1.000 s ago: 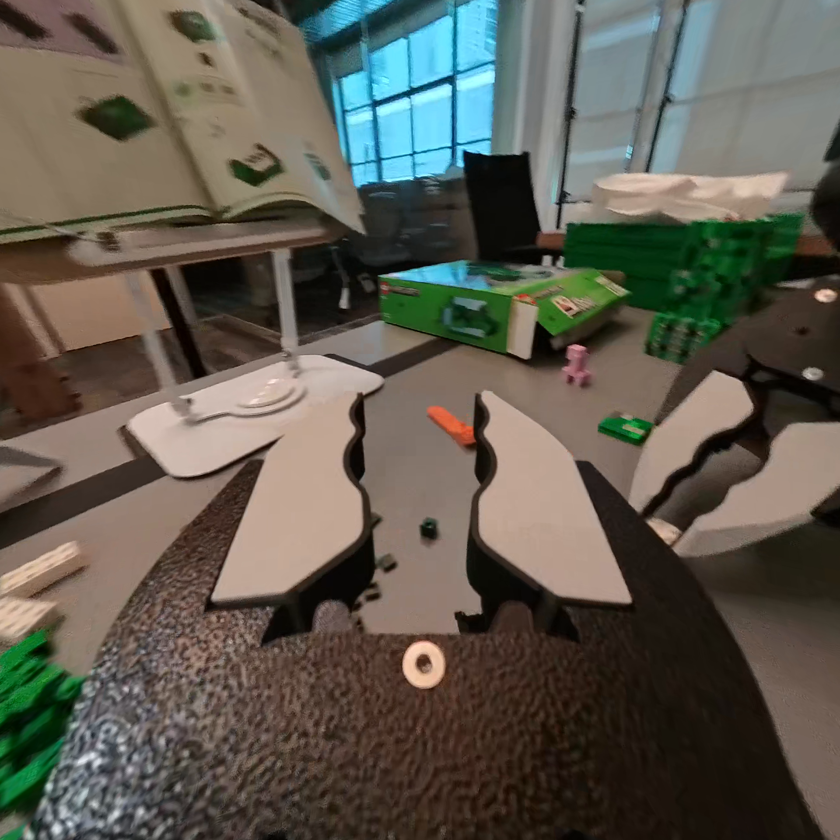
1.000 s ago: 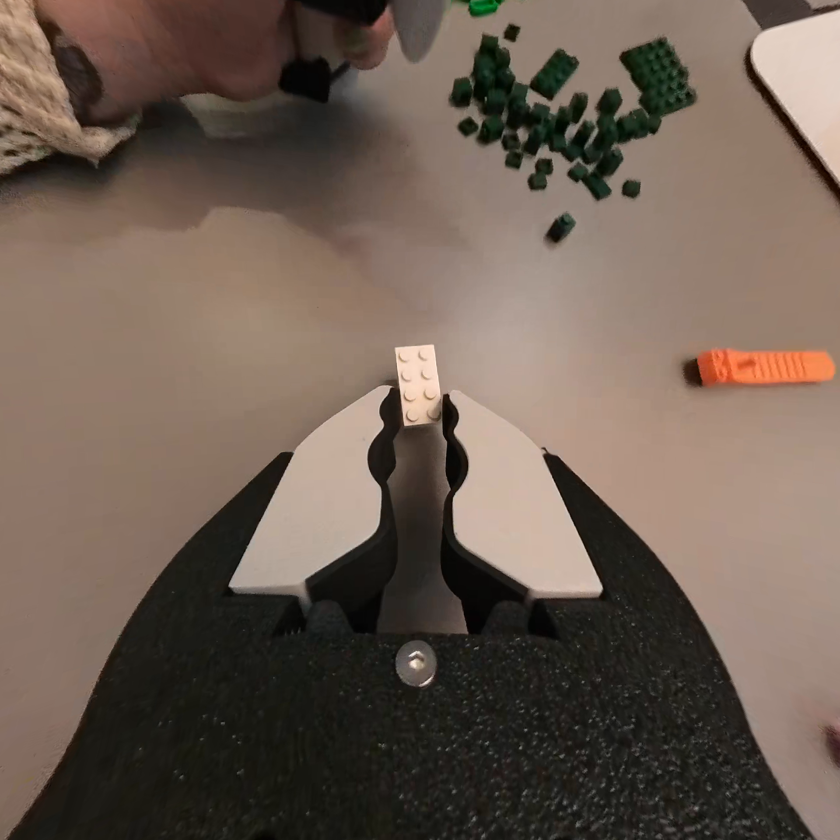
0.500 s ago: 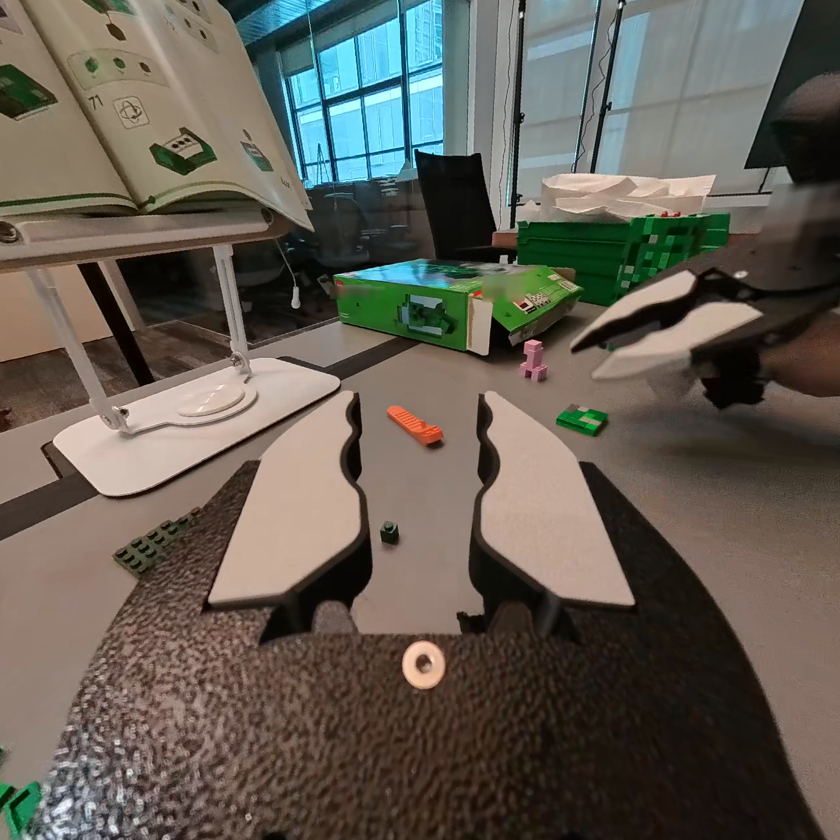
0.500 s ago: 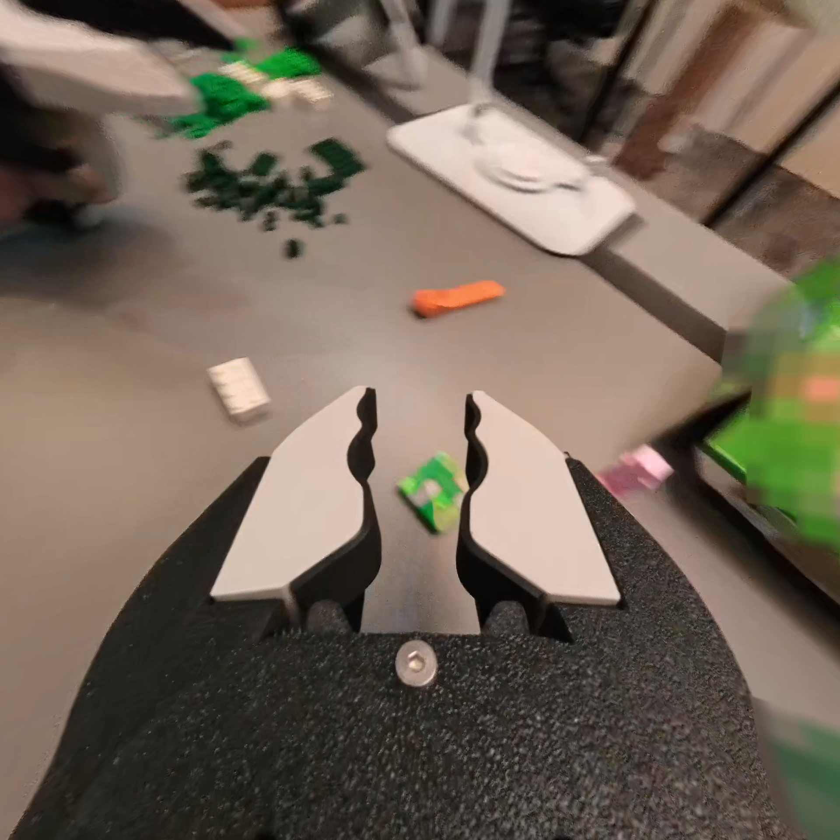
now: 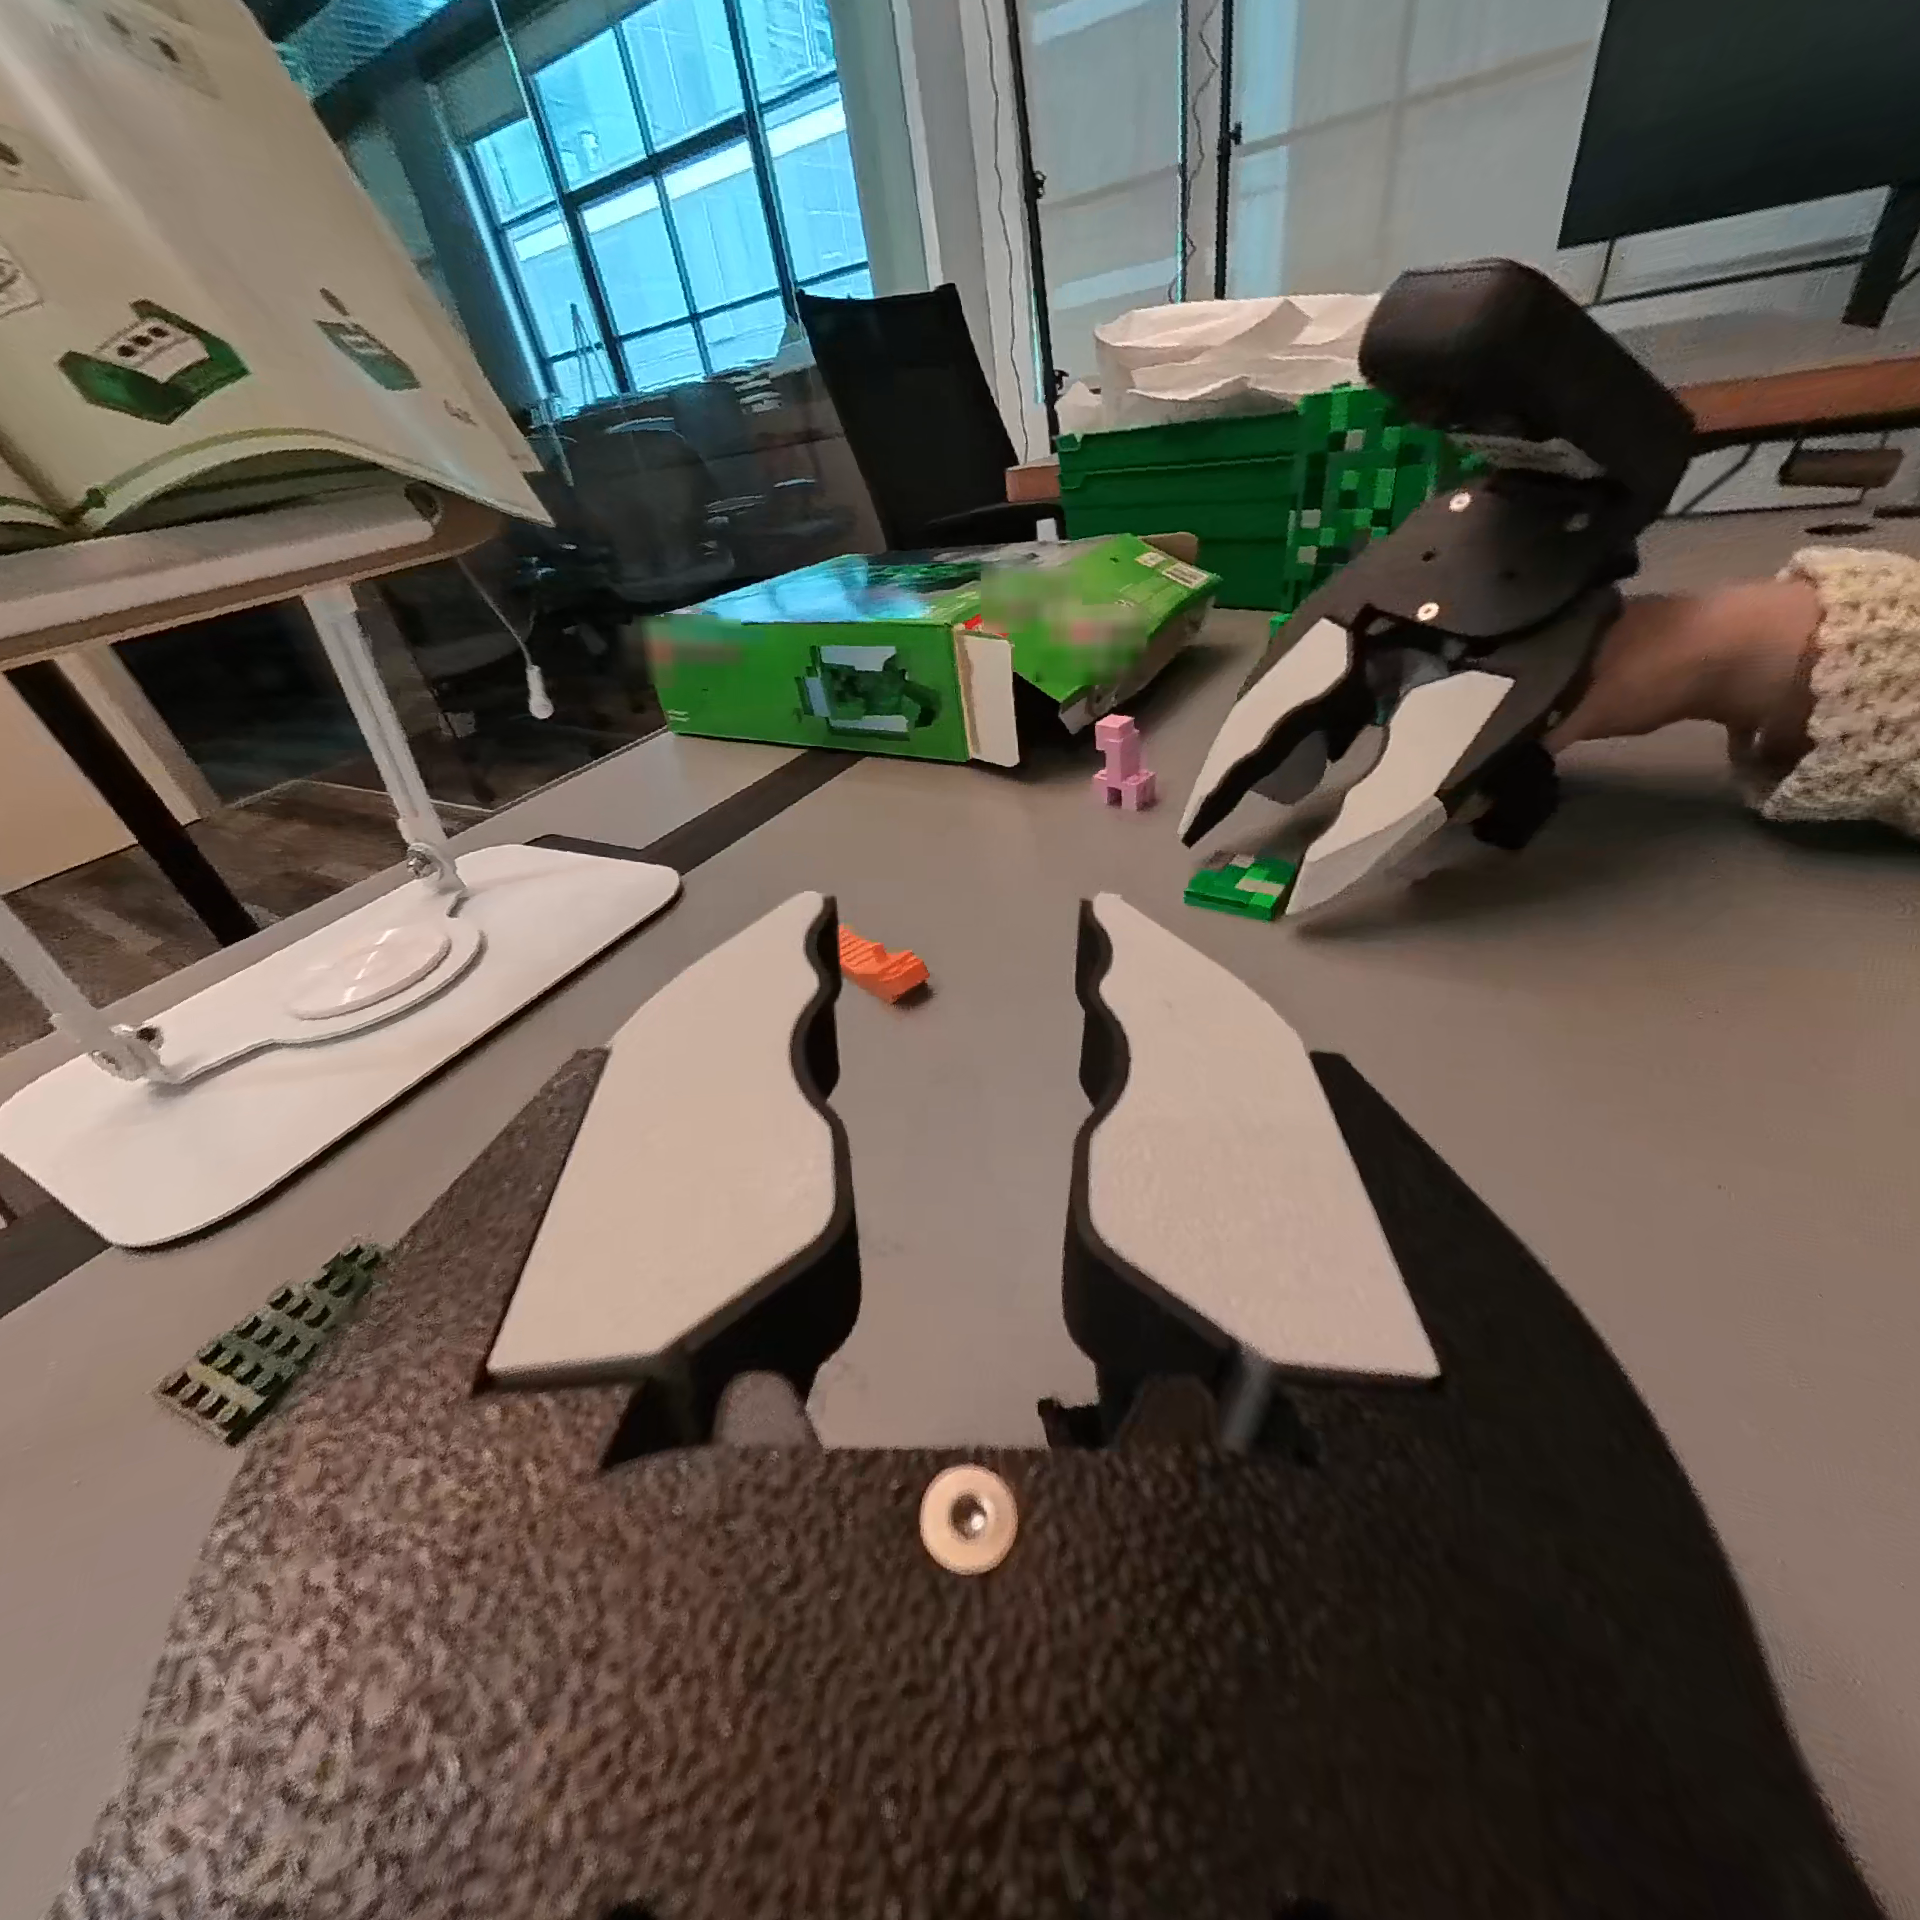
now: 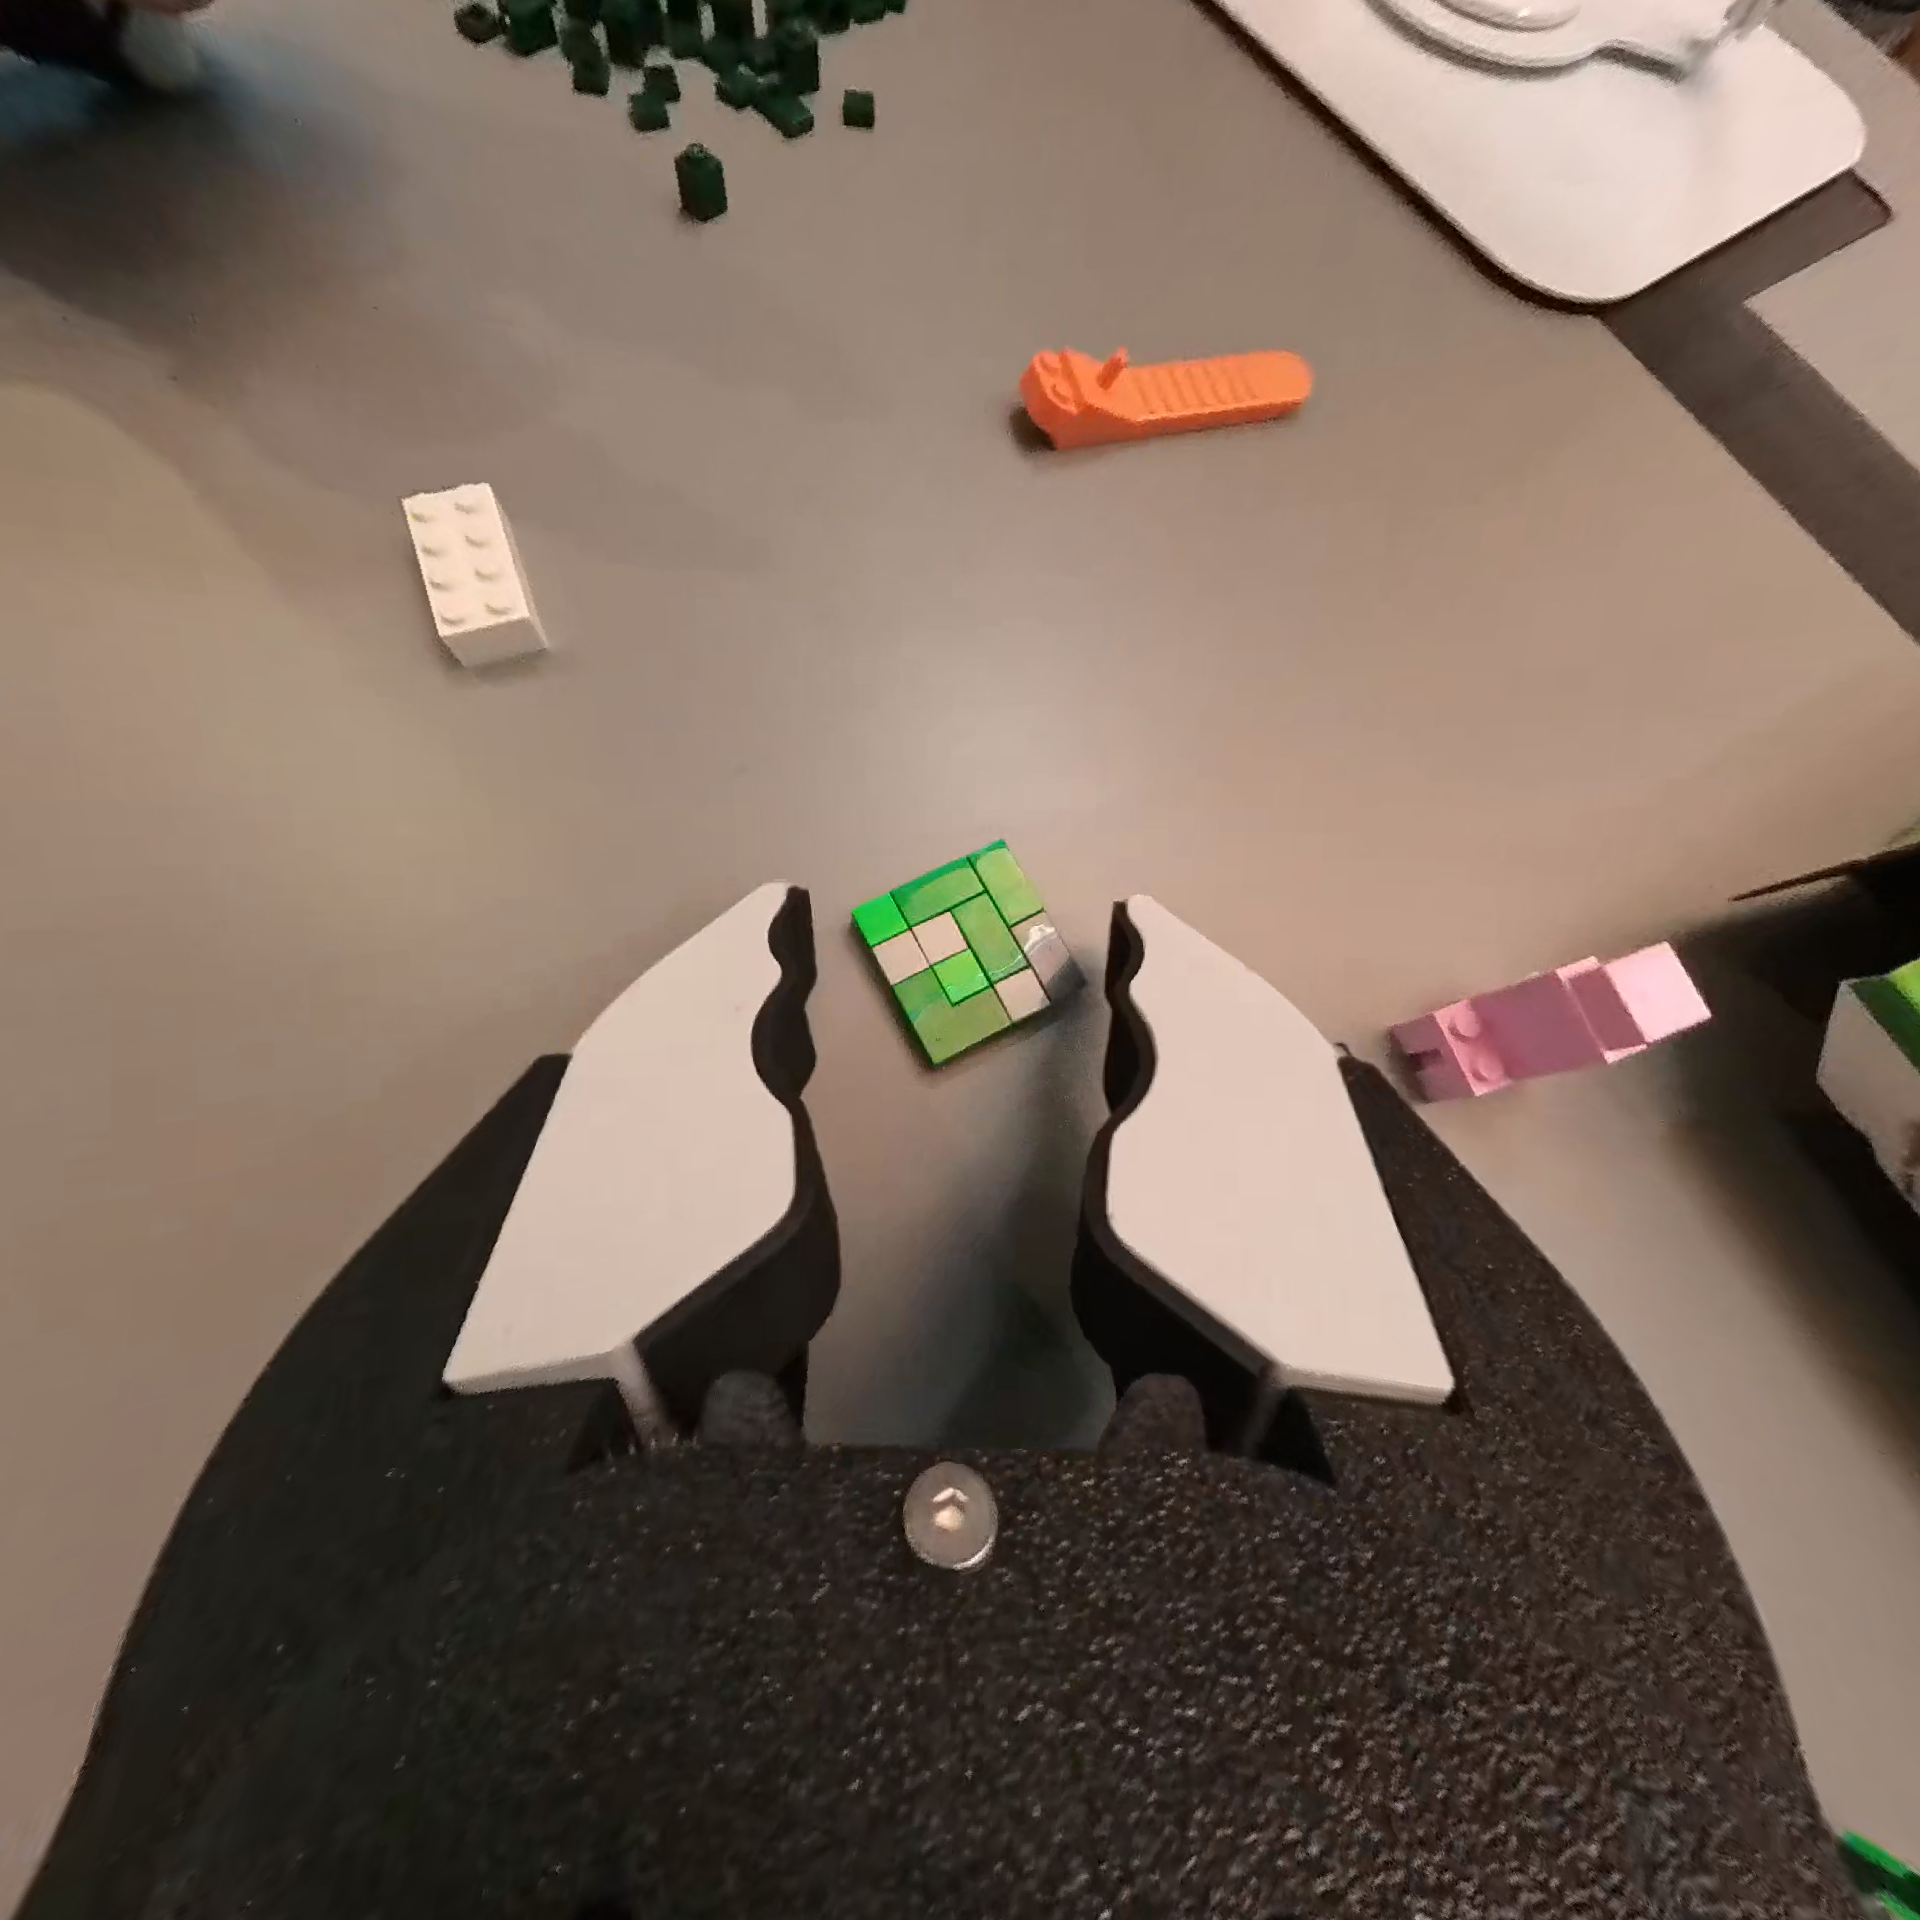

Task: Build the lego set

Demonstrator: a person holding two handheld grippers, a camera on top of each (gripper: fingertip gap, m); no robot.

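Observation:
My right gripper (image 6: 961,920) is open, its fingertips on either side of a flat green and white tiled plate (image 6: 961,951) that lies on the grey table. The same plate (image 5: 1242,888) and the right gripper (image 5: 1247,868) show in the left wrist view, fingertips down at the plate. My left gripper (image 5: 956,920) is open and empty above the table. A white 2x4 brick (image 6: 475,574) lies loose to the left. A pile of small dark green pieces (image 6: 707,62) lies at the far edge. An orange brick separator (image 6: 1158,397) lies beyond the plate.
A pink pig figure (image 6: 1538,1023) lies right of the plate. An instruction book (image 5: 187,291) sits on a white stand (image 5: 312,1018) at the left. A green set box (image 5: 904,655) and a large green build (image 5: 1340,488) stand at the back. A dark green plate (image 5: 275,1340) lies by my left gripper. The grippers' ends are close to 20 centimetres from one another. The white 2x4 brick (image 6: 475,574) lies around 9 centimetres away from my right fingertips. The right tips stand about 12 centimetres off the orange brick separator (image 6: 1158,397).
My right gripper let go of the white brick, swung right and opened around the green tiled plate. My left gripper shifted, so the small dark green piece between its fingers left view.

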